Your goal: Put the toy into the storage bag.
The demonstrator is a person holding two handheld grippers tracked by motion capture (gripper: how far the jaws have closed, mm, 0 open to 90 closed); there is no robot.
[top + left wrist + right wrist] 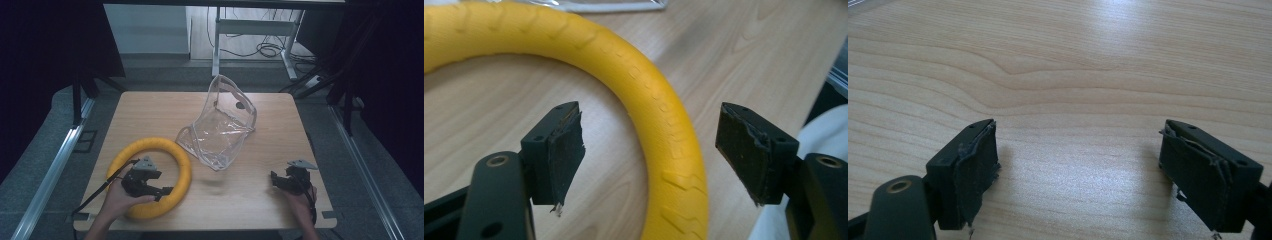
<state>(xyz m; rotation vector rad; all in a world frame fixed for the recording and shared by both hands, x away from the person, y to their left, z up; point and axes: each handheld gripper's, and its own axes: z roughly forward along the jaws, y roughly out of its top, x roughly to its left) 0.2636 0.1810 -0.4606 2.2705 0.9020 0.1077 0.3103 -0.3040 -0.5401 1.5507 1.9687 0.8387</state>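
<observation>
at the near edge of the wooden table [260, 200] the left gripper [165, 191] sits with its jaws spread wide on either side of the near right arc of the yellow ring [150, 146], not clamped on it; the ring lies flat at the near left of the table. the right gripper [275, 180] hovers over bare wood at the near right, jaws also wide apart and holding nothing. farther back, at mid-table, a clear plastic bag [222, 125] stands crumpled just beyond the ring.

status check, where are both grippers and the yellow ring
Left gripper open, jaws astride the yellow ring, not yet closed. Right gripper open over bare table. Clear plastic bag lies just beyond the ring.
</observation>
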